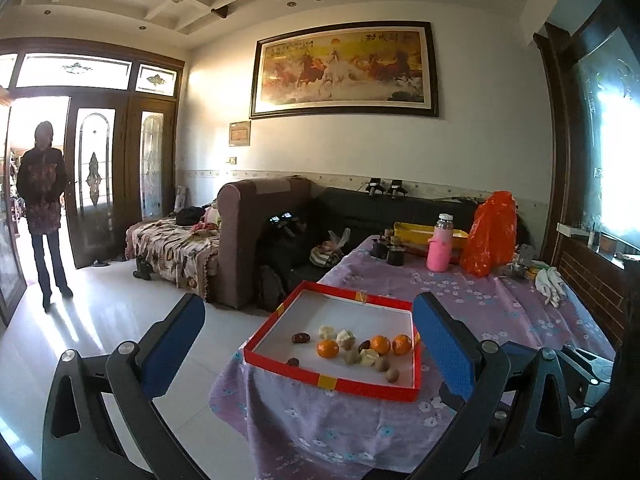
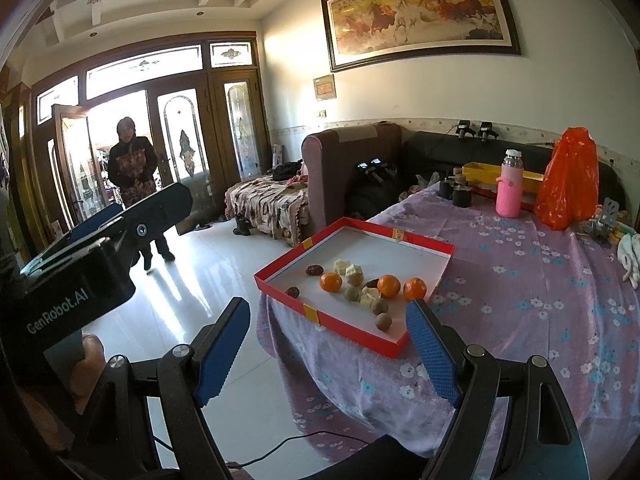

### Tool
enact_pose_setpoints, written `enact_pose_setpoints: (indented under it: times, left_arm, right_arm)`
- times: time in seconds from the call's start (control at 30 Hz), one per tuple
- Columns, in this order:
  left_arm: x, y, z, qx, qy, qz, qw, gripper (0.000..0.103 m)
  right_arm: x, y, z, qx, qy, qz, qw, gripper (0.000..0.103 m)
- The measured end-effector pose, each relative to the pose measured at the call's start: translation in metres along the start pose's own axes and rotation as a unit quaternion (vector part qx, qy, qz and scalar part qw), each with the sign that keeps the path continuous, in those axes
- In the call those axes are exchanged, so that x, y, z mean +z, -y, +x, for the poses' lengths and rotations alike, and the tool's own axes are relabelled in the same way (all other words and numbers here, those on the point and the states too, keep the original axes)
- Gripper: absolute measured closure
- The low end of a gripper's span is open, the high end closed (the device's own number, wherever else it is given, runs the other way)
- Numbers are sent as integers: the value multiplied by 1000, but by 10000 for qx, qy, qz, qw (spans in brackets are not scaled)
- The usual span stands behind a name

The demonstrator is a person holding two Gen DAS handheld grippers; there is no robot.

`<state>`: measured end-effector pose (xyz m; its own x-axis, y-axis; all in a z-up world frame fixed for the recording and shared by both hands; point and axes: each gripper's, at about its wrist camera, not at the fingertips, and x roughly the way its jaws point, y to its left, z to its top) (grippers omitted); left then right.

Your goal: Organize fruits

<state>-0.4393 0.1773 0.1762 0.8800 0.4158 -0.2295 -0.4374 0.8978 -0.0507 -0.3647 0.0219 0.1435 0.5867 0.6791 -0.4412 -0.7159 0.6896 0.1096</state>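
Both grippers' jaws spread, empty, fruits (image 1: 352,346) in red tray (image 1: 332,382) beyond

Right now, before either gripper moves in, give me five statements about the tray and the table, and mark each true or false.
1. Three oranges lie in the red tray. True.
2. The left gripper holds an orange. False: it is open and holds nothing.
3. The pink bottle stands upright on the table. True.
4. The orange plastic bag lies inside the tray. False: it sits at the table's far end.
5. The right gripper is shut. False: it is open.
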Motion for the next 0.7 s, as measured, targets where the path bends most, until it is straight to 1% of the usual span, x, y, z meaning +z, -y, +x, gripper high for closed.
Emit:
enact_pose_setpoints:
  times: [0.23,0.7]
  left_arm:
    - [-1,-1,-1,102,20,25,9999,0]
    - [1,0,-3,-21,9,159,9999,0]
  right_arm:
    - [0,0,0,13,-6,0,10000,21]
    - [0,-2,1,9,-3,-42,10000,21]
